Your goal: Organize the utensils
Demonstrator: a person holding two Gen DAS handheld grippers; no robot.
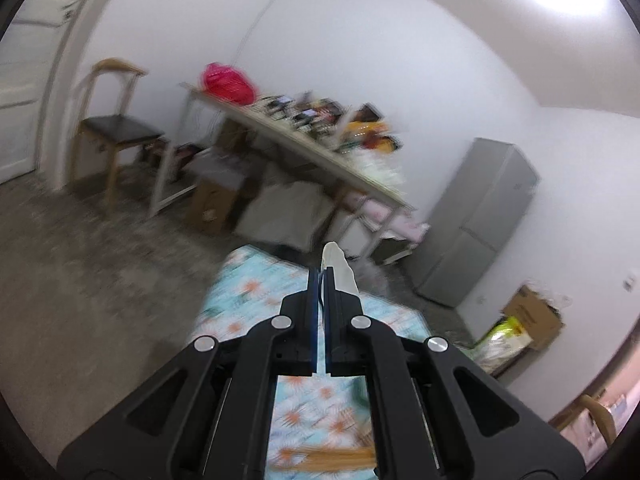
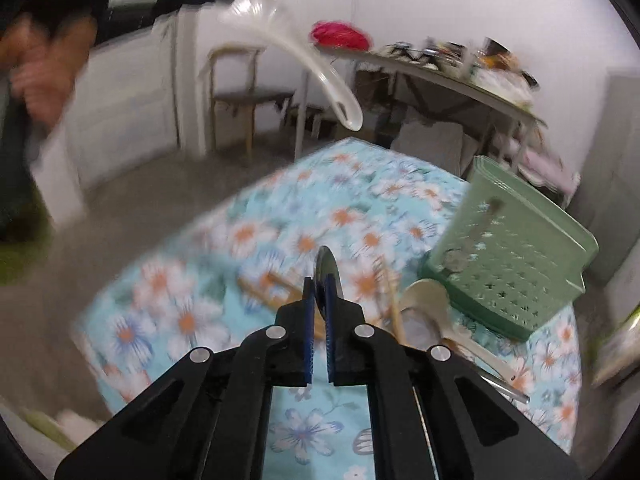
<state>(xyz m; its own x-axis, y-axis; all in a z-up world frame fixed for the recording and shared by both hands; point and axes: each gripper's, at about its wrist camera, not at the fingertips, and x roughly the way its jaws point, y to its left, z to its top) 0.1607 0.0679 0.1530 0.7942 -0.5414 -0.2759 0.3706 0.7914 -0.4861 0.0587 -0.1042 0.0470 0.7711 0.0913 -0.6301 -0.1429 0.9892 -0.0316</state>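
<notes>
Both jaws are clamped: the left gripper (image 1: 320, 276) pinches a white plastic ladle (image 2: 304, 60) held aloft, the right gripper (image 2: 319, 284) a metal spoon (image 2: 326, 270) above the floral tablecloth (image 2: 280, 216), near the green perforated basket (image 2: 516, 264).

White ladle (image 2: 280, 36) aloft; metal spoon (image 2: 326, 270) pinched; green basket (image 2: 516, 256) tilted.

White walls (image 1: 360, 40) enclose a room with a grey speckled floor (image 1: 80, 260). A wooden chair (image 1: 116, 128) stands far left, a cluttered long table (image 1: 304, 148) beside it, a grey fridge (image 1: 480, 224) right.
</notes>
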